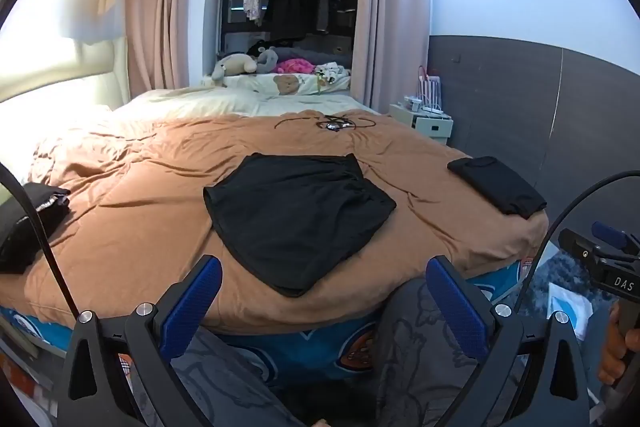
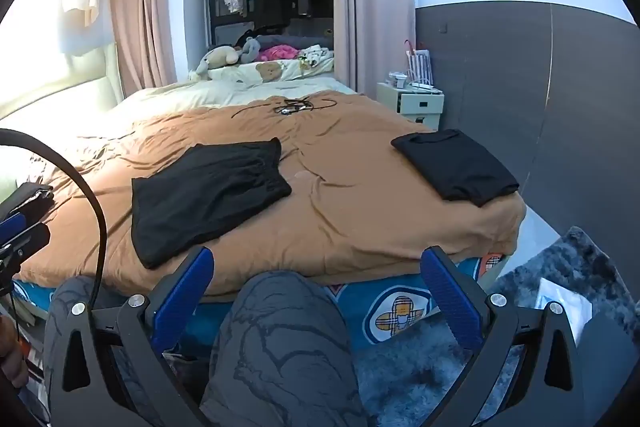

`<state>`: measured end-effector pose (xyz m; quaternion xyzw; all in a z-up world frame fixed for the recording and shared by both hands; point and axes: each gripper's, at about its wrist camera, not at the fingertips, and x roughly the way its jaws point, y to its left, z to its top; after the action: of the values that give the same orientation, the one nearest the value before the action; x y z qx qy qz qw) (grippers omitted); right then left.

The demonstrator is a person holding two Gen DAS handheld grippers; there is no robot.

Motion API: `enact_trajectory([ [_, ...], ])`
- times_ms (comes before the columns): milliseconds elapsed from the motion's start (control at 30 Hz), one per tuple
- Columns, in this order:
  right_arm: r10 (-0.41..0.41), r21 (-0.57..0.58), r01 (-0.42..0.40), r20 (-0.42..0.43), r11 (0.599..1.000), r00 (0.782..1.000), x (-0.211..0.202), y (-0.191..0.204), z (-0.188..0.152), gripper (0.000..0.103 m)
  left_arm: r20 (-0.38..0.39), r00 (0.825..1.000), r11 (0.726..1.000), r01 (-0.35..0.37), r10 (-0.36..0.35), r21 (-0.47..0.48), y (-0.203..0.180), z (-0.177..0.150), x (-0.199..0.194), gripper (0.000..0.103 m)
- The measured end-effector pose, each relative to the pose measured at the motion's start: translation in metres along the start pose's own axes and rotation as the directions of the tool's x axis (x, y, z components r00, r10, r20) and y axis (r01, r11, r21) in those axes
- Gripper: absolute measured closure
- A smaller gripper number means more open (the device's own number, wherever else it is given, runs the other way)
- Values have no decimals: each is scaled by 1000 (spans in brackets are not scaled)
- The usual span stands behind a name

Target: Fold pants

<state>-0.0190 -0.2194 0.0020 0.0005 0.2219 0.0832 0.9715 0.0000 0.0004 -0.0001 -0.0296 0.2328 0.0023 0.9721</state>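
Observation:
Black shorts [image 1: 298,217] lie spread flat on the brown blanket [image 1: 152,203], waistband toward the far side, one leg hem near the bed's front edge. In the right wrist view the same shorts [image 2: 204,195] sit left of centre. My left gripper [image 1: 324,265] hovers just short of the bed's front edge, jaws wide open, nothing between the blue pads [image 1: 208,281]. My right gripper [image 2: 318,257] is also open and empty, held off the bed's front edge, to the right of the shorts. Part of the right gripper's body [image 1: 600,259] shows at the right of the left wrist view.
A folded black garment [image 1: 498,189] [image 2: 456,165] rests at the bed's right corner. Dark folded clothes [image 1: 24,223] sit at the left edge. Cables [image 1: 332,124] lie mid-bed. A person's patterned grey trouser legs [image 2: 280,343] are below the grippers. White nightstand [image 2: 412,103] at far right; shaggy rug [image 2: 560,287] on the floor.

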Motion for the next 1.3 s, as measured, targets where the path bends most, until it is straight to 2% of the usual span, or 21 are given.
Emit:
enact_trajectory([
  [533, -23, -25, 23, 15, 999, 1000, -5, -2, -2, 0, 4, 999, 999, 34, -34, -13, 2, 0, -8, 0],
  [1300, -15, -25, 15, 8, 1000, 1000, -5, -1, -1, 0, 10, 1000, 999, 30, -30, -24, 4, -6, -11, 0],
])
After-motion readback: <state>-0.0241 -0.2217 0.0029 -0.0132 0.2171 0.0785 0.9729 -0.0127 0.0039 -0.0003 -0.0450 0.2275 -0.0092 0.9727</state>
